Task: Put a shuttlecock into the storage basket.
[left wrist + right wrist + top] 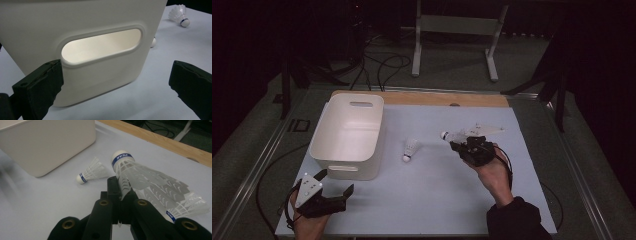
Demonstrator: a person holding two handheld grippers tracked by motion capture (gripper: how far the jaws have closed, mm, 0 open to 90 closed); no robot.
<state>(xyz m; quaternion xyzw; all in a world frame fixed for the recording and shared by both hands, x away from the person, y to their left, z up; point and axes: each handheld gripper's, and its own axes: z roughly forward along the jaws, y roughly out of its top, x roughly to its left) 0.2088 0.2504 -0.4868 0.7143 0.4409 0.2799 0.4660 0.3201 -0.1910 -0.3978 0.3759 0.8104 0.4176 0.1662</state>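
— At seven o'clock on the table, what is the left gripper (332, 187) doing?
— Its jaws stand wide apart, holding nothing, aimed at the handle slot of the smooth white plastic bin (343, 161).
— And at the centre?
— One loose shuttlecock (410, 149) lies on the matte pale sheet (432, 200), its feathered skirt white, its rounded cork banded blue.
— At three o'clock?
— The right gripper (458, 143) is clamped on a shuttlecock's ribbed skirt (140, 178), lifted off the sheet.

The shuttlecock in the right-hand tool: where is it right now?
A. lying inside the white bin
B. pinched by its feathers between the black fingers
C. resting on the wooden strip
B: the right gripper has its fingers closed on the feather skirt of the shuttlecock, above the table.
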